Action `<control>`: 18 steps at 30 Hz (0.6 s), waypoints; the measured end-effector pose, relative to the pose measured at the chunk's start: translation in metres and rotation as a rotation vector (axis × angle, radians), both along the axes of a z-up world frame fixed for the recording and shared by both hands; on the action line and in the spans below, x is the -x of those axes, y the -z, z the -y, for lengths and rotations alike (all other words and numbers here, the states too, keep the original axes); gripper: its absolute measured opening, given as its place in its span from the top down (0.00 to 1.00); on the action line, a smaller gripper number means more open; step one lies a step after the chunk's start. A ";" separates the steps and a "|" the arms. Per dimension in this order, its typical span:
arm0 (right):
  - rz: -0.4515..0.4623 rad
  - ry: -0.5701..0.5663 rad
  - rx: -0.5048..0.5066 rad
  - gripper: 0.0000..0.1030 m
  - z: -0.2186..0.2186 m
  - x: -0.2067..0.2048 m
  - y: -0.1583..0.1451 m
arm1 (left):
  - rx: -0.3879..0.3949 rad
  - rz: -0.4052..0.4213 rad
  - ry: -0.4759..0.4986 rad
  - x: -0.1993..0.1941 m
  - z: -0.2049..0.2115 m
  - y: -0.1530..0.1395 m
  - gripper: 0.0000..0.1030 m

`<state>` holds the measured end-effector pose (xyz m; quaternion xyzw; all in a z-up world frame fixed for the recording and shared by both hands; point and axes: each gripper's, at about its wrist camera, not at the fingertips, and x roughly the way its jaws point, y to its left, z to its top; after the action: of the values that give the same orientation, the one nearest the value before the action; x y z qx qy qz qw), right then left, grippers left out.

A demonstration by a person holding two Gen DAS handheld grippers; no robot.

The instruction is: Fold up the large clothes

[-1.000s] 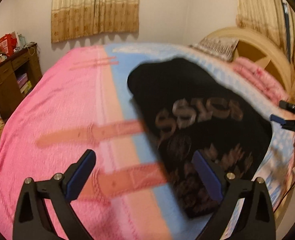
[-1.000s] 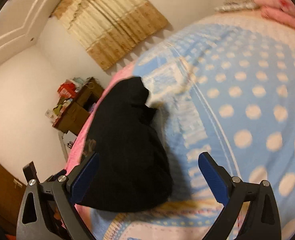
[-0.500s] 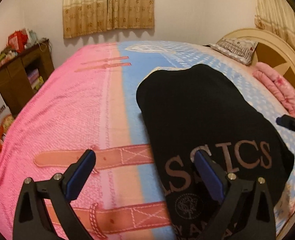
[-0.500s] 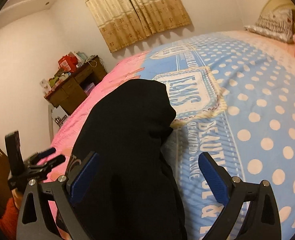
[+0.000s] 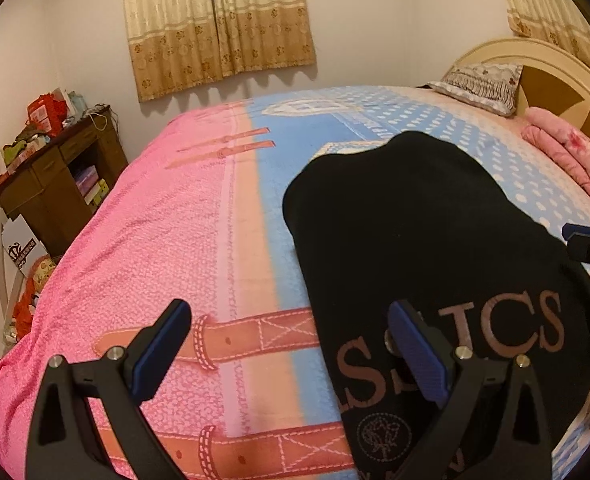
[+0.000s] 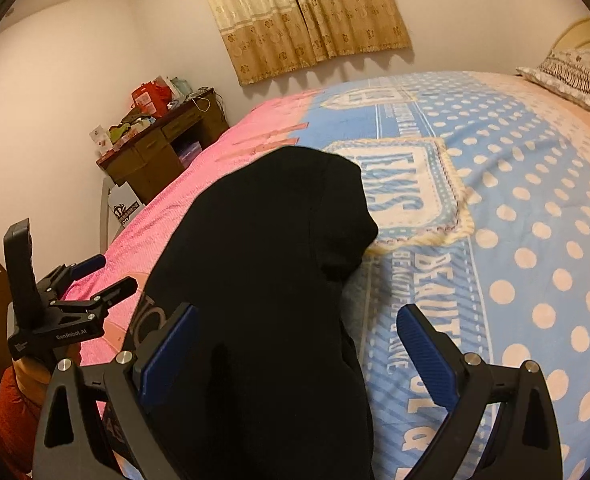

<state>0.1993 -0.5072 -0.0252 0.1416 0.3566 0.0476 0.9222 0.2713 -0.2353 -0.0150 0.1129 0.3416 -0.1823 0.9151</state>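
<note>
Steadying over half a second, the left tongs (image 5: 289, 342) hung apart above the black garment (image 5: 415, 240), folded on the bed (image 5: 155, 240). Right view: right tongs (image 6: 295, 340) likewise apart, garment unmoved, fold apparently finished.

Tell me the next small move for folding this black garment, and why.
Probably bring both grippers down onto the near edge of the black garment and pinch it. The left gripper and right gripper both stand open and hold nothing, while the garment lies bunched on the bedspread, lettering up, with its far end humped.
</note>
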 end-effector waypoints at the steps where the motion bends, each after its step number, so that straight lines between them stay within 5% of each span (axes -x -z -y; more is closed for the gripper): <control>1: -0.006 0.001 -0.004 0.04 0.002 0.001 0.002 | 0.000 -0.004 0.005 0.000 0.002 0.001 0.02; 5: -0.024 -0.003 -0.065 0.04 0.016 0.006 0.009 | 0.062 -0.023 0.055 0.000 0.001 0.001 0.02; 13: -0.014 -0.061 -0.182 0.04 0.033 -0.018 0.009 | 0.507 -0.388 0.245 -0.035 -0.006 0.019 0.02; 16: -0.064 -0.117 -0.258 0.04 0.034 -0.044 0.026 | 0.436 -0.381 0.221 -0.040 0.009 0.033 0.00; 18: -0.136 -0.135 -0.206 0.04 0.030 -0.060 0.043 | 0.419 -0.370 0.250 -0.038 0.012 0.040 0.00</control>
<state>0.2589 -0.5376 -0.0683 0.2140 0.4203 0.1361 0.8712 0.3096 -0.2469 -0.0548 -0.0726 0.4410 -0.3773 0.8111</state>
